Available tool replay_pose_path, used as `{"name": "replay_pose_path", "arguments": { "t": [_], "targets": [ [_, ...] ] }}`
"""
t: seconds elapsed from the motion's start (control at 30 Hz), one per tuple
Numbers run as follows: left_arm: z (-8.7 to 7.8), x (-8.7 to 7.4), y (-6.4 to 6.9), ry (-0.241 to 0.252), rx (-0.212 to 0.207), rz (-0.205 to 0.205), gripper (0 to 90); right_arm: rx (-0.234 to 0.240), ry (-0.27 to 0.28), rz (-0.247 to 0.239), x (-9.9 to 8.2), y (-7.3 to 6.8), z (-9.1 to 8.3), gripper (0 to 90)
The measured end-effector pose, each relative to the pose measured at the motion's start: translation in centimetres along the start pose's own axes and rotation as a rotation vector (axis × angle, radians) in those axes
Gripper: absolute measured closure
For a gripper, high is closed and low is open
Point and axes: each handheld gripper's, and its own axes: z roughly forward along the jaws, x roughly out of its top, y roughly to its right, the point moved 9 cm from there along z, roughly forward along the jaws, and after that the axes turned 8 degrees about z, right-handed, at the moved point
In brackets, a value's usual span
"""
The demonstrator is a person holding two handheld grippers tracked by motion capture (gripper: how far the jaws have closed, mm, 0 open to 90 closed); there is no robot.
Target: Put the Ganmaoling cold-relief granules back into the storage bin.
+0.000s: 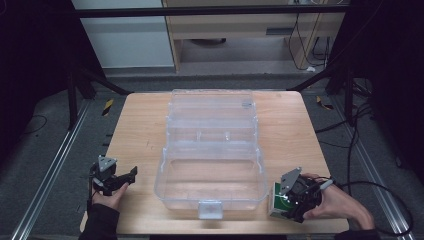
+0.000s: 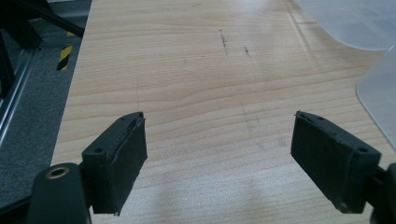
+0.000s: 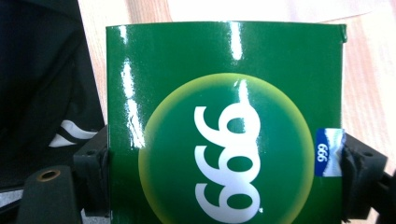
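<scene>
A clear plastic storage box point(image 1: 212, 185) lies open in the middle of the wooden table point(image 1: 140, 130), its lid point(image 1: 212, 107) folded back toward the far side. A green carton point(image 3: 224, 116) printed with white "999" in a yellow circle sits between the jaws of my right gripper point(image 3: 224, 182), which presses on both its sides. In the high view that carton point(image 1: 278, 201) is at the table's front right, beside the box, under my right gripper point(image 1: 292, 197). My left gripper point(image 1: 120, 179) rests at the front left, jaws wide apart over bare wood point(image 2: 219, 154).
The box's clear edge point(image 2: 378, 88) shows at the right of the left gripper view. A latch tab point(image 1: 210, 209) sticks out of the box's front wall. Black frame struts point(image 1: 100, 82) and cables point(image 1: 360, 145) surround the table, with grey floor beyond its edges.
</scene>
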Motion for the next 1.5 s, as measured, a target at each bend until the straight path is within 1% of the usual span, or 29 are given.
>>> {"name": "replay_pose_path", "arguments": {
  "t": [0.07, 0.1, 0.17, 0.2, 0.23, 0.3, 0.37, 0.43, 0.47, 0.57, 0.6, 0.63, 0.7, 0.73, 0.77, 0.83, 0.87, 0.9, 0.93, 1.03, 1.1, 1.13, 1.2, 1.3, 1.37, 1.4, 1.43, 1.47, 1.5],
  "targets": [
    [0.0, 0.0, 0.0, 0.0, 0.0, 0.0, 17.7, -0.003, 0.003, 0.004, 0.0, 0.0, -0.3, 16.3],
    [0.0, 0.0, 0.0, 0.001, 0.001, -0.001, 17.7, -0.01, 0.015, 0.004, 0.2, 0.1, -1.1, 16.3],
    [0.0, 0.0, 0.0, 0.001, 0.001, -0.001, 17.7, -0.014, 0.024, 0.003, 0.3, 0.1, -1.8, 16.3],
    [0.0, 0.0, 0.0, 0.001, 0.001, -0.001, 17.7, -0.014, 0.024, 0.003, 0.3, 0.1, -1.8, 16.3],
    [0.0, 0.0, 0.0, 0.001, 0.002, -0.002, 17.7, -0.017, 0.034, 0.001, 0.6, 0.1, -2.6, 16.3],
    [0.0, 0.0, 0.0, 0.0, 0.002, -0.002, 17.7, -0.018, 0.034, -0.001, 0.7, 0.1, -2.9, 16.3],
    [0.0, 0.0, -0.1, 0.003, 0.001, -0.003, 17.7, -0.023, 0.035, -0.003, 1.2, 0.1, -4.0, 16.2],
    [-0.1, 0.0, -0.1, 0.003, 0.001, -0.003, 17.7, -0.023, 0.035, -0.008, 1.3, 0.1, -4.3, 16.2],
    [0.0, 0.0, -0.1, 0.003, 0.002, -0.004, 17.7, -0.031, 0.042, -0.009, 1.6, 0.3, -4.9, 16.2],
    [0.0, 0.0, -0.1, 0.003, 0.002, -0.004, 17.8, -0.033, 0.044, -0.011, 1.9, 0.4, -5.6, 16.2],
    [0.0, 0.0, -0.1, 0.003, 0.002, -0.004, 17.7, -0.033, 0.044, -0.011, 1.9, 0.4, -5.6, 16.2],
    [0.0, 0.0, -0.1, 0.003, 0.003, -0.004, 17.7, -0.038, 0.04, -0.008, 2.1, 0.5, -6.2, 16.3],
    [0.0, 0.0, -0.1, 0.002, 0.003, -0.004, 17.7, -0.042, 0.042, -0.008, 2.4, 0.6, -6.8, 16.3],
    [0.0, 0.0, -0.1, 0.002, 0.003, -0.004, 17.7, -0.042, 0.042, -0.008, 2.4, 0.6, -6.8, 16.3],
    [-0.1, 0.0, -0.1, 0.002, 0.003, -0.003, 17.8, -0.051, 0.052, -0.011, 2.9, 0.7, -7.6, 16.2],
    [0.0, 0.0, -0.1, 0.002, 0.003, -0.003, 17.8, -0.054, 0.055, -0.005, 3.1, 0.7, -7.8, 16.2],
    [0.0, 0.0, -0.1, 0.001, 0.003, -0.003, 17.8, -0.059, 0.061, -0.017, 3.5, 0.8, -8.2, 16.2],
    [0.0, 0.0, -0.1, -0.001, 0.003, -0.002, 17.8, -0.062, 0.063, -0.016, 4.0, 0.8, -8.6, 16.2],
    [0.0, 0.0, -0.1, -0.001, 0.003, -0.002, 17.8, -0.062, 0.063, -0.016, 4.0, 0.8, -8.6, 16.2],
    [0.0, 0.0, -0.1, -0.002, 0.002, -0.003, 17.7, -0.069, 0.063, -0.026, 5.2, 0.8, -9.4, 16.2],
    [0.0, -0.1, -0.1, -0.004, 0.003, -0.003, 17.8, -0.07, 0.063, -0.026, 5.4, 0.8, -9.5, 16.2],
    [0.0, 0.0, -0.1, -0.002, 0.003, -0.002, 17.8, -0.073, 0.062, -0.027, 5.9, 0.8, -9.8, 16.2],
    [0.0, 0.0, -0.1, -0.001, 0.003, -0.002, 17.8, -0.073, 0.061, -0.031, 6.1, 0.8, -9.9, 16.3],
    [0.0, 0.0, -0.1, -0.002, 0.003, -0.002, 17.8, -0.076, 0.069, -0.042, 7.4, 0.7, -10.5, 16.2],
    [0.0, 0.0, -0.1, -0.002, 0.002, -0.002, 17.8, -0.077, 0.073, -0.044, 7.7, 0.7, -10.6, 16.2],
    [0.0, 0.0, -0.1, -0.002, 0.002, -0.002, 17.8, -0.073, 0.081, -0.049, 8.5, 0.6, -10.8, 16.2],
    [0.0, 0.0, -0.1, -0.002, 0.002, -0.002, 17.8, -0.073, 0.081, -0.049, 8.5, 0.6, -10.8, 16.2],
    [0.0, 0.0, -0.1, -0.002, 0.002, -0.002, 17.8, -0.066, 0.089, -0.054, 9.1, 0.5, -10.9, 16.2],
    [0.0, 0.0, -0.1, -0.002, 0.002, -0.002, 17.8, -0.066, 0.089, -0.054, 9.1, 0.5, -10.9, 16.2]
  ]
}}
